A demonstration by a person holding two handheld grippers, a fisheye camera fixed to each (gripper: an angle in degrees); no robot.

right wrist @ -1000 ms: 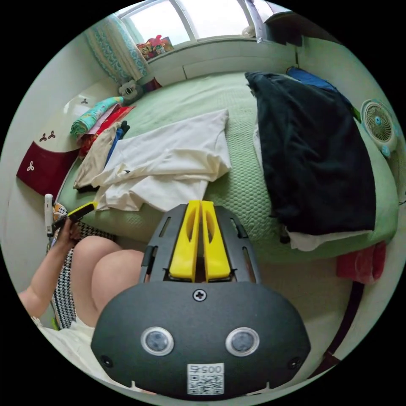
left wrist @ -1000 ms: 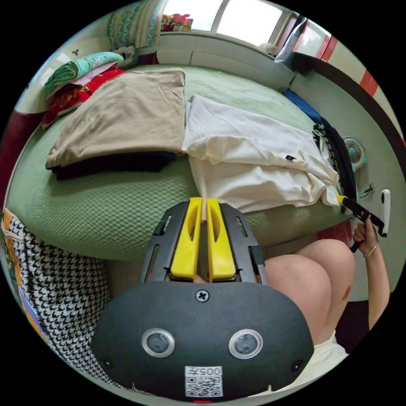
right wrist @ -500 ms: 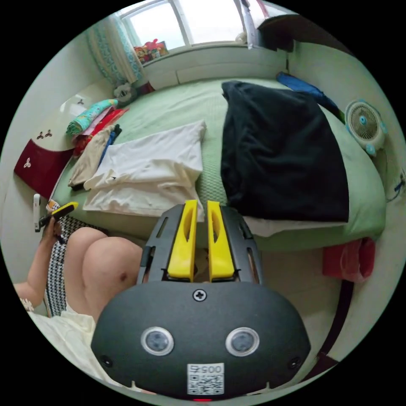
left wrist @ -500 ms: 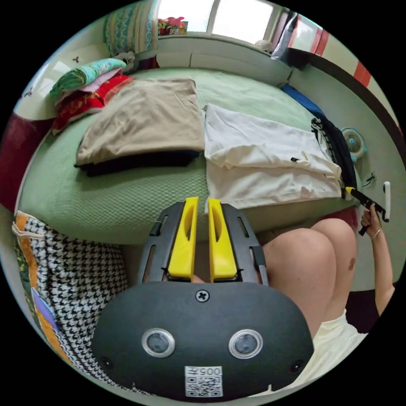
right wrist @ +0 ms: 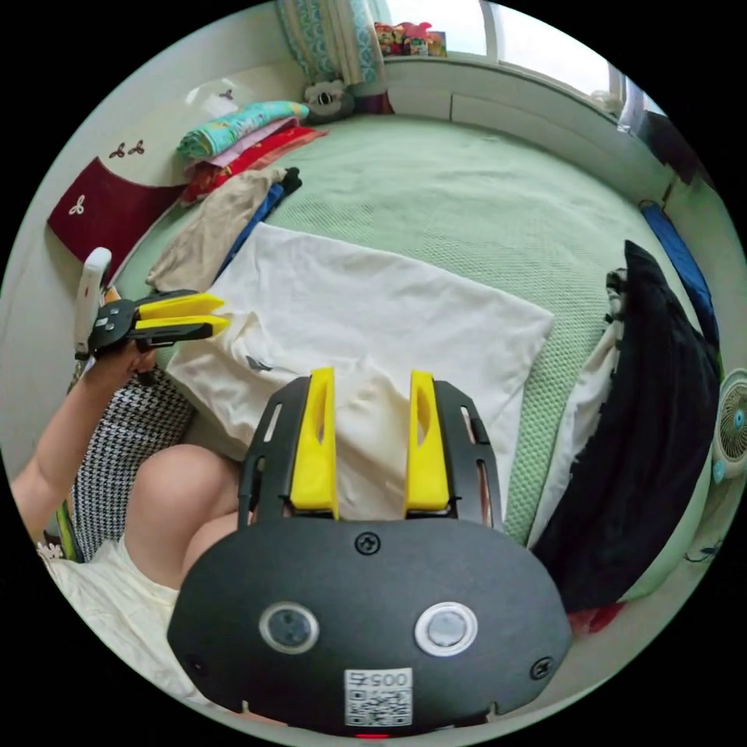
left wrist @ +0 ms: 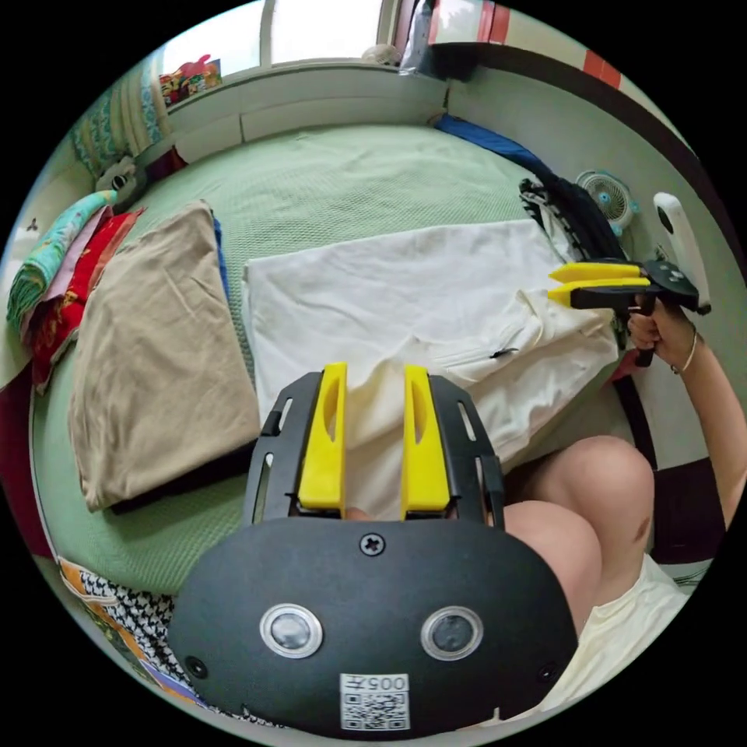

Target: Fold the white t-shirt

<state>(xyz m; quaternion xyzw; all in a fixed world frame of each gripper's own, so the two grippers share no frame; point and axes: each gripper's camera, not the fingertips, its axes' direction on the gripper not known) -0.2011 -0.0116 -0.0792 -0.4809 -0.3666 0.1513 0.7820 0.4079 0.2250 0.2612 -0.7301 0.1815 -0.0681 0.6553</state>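
While the white t-shirt [left wrist: 389,296] lies spread on the green bed [left wrist: 350,179], its near edge bunched and hanging over the side by the person's knee [left wrist: 599,482], both grippers hang over it with nothing gripped. In the left gripper view, the left gripper [left wrist: 374,381] has its yellow jaws parted, white cloth showing in the gap between them. Over at the shirt's far corner, the right gripper [left wrist: 554,284] sits in the person's hand [left wrist: 657,331], and from this side its jaws look close together. The right gripper view settles it: those jaws stand wide apart above the shirt. A folded tan garment [left wrist: 148,350] rests beside the shirt on a dark one. A black garment [right wrist: 661,436] lies heaped along the bed's other side, near a small fan [right wrist: 731,424].
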